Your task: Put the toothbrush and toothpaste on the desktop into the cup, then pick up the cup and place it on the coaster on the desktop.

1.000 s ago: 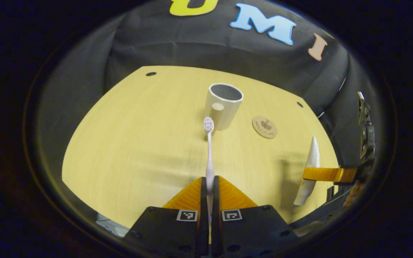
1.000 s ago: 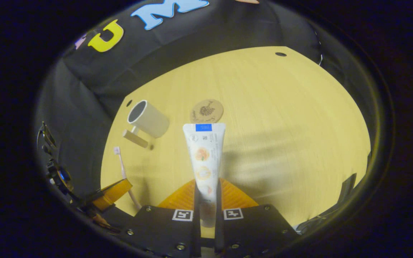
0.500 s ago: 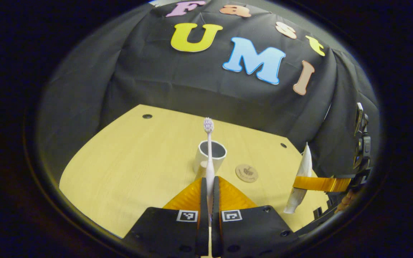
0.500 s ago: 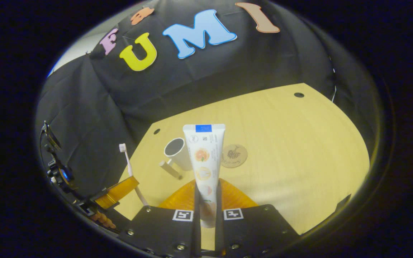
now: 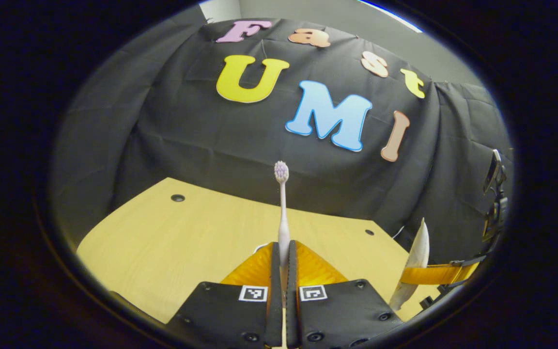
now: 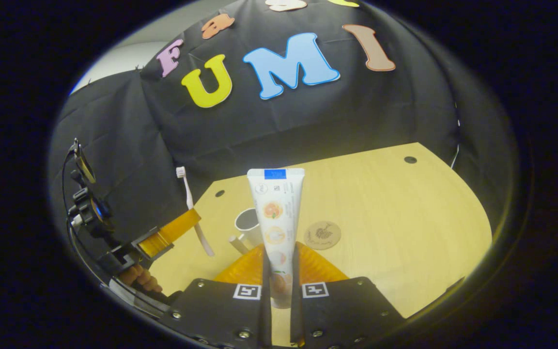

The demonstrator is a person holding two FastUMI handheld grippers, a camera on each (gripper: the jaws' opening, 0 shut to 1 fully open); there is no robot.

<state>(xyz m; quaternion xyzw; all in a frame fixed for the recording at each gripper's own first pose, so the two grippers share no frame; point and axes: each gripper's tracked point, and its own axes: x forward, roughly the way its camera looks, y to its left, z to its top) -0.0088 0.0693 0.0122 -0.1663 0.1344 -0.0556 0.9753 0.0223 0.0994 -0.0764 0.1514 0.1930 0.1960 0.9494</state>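
Left gripper [image 5: 283, 271] has both fingers pinched on the lower handle of the toothbrush [image 5: 282, 213], which stands upright along the fingers, bristle head at the top and seen against the black cloth wall [image 5: 187, 140], lifted off the table [image 5: 172, 242]. In the left gripper view the right gripper [image 5: 441, 273] shows at the far right edge, clamped across the toothpaste [image 5: 414, 261], which is seen edge-on, flat crimped end up, tilted slightly. A small pale sliver just left of the left gripper's fingers may be the cup rim, cannot tell. In the right gripper view the right gripper [image 6: 279, 276] has both fingers pressed on the lower part of the toothpaste tube [image 6: 276, 218], near the cap end; tube upright, crimped end on top, held above the table [image 6: 405, 218]. Cup [image 6: 249, 228] stands upright on the table just left of the tube and partly hidden behind it, opening up, with a short handle-like stub at its lower left side. Coaster [image 6: 322, 235] is a round brown disc lying flat on the table just right of the tube, near the cup but apart from it, nothing on it. At the left of the right gripper view the left gripper [image 6: 170, 232] holds the toothbrush [image 6: 193, 208] tilted, head up, above the table's left edge, well apart from the cup; fingers of a hand [image 6: 138, 278] grip its body below.
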